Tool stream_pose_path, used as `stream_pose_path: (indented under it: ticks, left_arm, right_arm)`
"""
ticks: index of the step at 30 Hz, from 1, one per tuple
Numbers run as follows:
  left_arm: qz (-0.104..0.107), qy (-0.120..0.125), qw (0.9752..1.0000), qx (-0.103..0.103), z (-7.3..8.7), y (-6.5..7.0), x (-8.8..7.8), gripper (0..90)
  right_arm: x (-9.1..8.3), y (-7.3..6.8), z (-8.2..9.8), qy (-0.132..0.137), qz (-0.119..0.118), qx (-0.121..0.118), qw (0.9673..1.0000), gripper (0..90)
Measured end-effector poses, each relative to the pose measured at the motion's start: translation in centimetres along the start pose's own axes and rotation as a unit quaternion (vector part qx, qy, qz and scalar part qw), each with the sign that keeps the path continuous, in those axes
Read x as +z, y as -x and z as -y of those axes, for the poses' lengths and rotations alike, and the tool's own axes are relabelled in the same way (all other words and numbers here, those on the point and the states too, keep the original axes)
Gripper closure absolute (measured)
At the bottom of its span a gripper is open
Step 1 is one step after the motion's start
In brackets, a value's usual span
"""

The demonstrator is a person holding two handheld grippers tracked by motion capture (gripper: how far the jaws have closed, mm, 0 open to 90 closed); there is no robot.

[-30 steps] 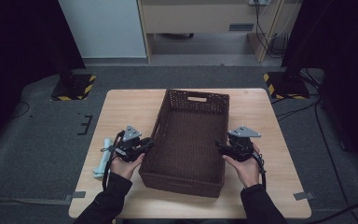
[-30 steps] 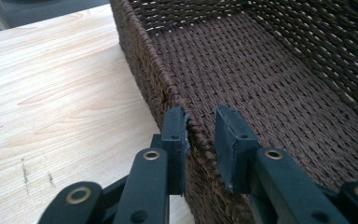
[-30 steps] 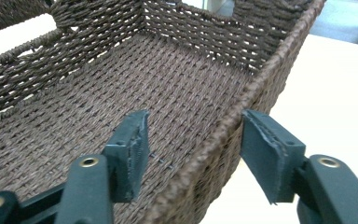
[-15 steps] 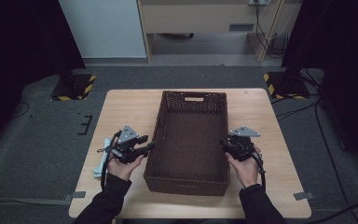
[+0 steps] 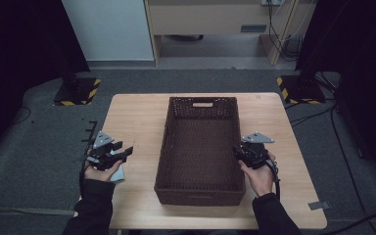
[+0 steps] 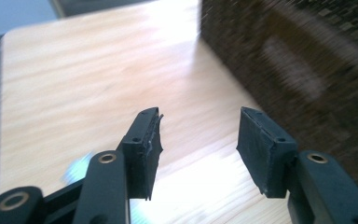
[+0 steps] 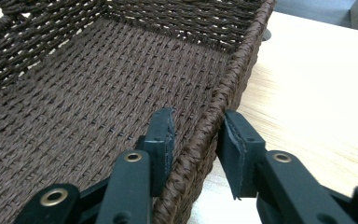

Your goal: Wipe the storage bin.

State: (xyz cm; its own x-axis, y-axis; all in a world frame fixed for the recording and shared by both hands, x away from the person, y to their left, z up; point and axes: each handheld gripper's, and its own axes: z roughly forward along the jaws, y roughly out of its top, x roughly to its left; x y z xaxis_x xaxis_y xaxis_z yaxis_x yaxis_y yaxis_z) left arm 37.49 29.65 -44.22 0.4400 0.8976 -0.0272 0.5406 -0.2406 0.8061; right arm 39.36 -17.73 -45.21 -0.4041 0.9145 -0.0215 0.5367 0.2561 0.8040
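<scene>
A wooden table (image 5: pixel 137 117) is standing on grey carpet (image 5: pixel 39 147). A pale blue object (image 5: pixel 119 173) is lying near its left edge, and yellow-black striped bases (image 5: pixel 76 93) are sitting behind.

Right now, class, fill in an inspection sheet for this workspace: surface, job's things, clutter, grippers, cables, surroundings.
Surface: wooden table, bare apart from the items below.
Job's things: brown woven basket, empty, mid-table.
Clutter: pale blue item at the table's left edge; unidentifiable.
Grippers: left gripper open, jaws just been opening, nothing between them; right gripper clamped on the basket's right rim, jaws just been closing.
Cables: floor cables at right.
Surroundings: grey carpet, striped stand bases.
</scene>
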Motion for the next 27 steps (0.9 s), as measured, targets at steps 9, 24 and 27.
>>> stream_pose_path:
  ticks: [9,24,27]
  left_arm:
    - [-0.043,-0.017,0.9984,-0.033,3.2,-2.9,-1.0,42.8]
    - [-0.047,-0.098,0.9937,-0.029,6.2,-3.6,0.8,53.5]
    - [-0.04,-0.108,0.9927,-0.036,6.3,-3.7,1.1,62.3]
  right_arm:
    - [-0.1,0.1,0.1,0.006,-0.003,-0.001,1.0,62.4]
    - [0.0,0.4,0.2,0.012,-0.005,0.006,0.9999,55.7]
    - [0.0,0.4,0.3,0.012,-0.006,0.01,0.9999,54.6]
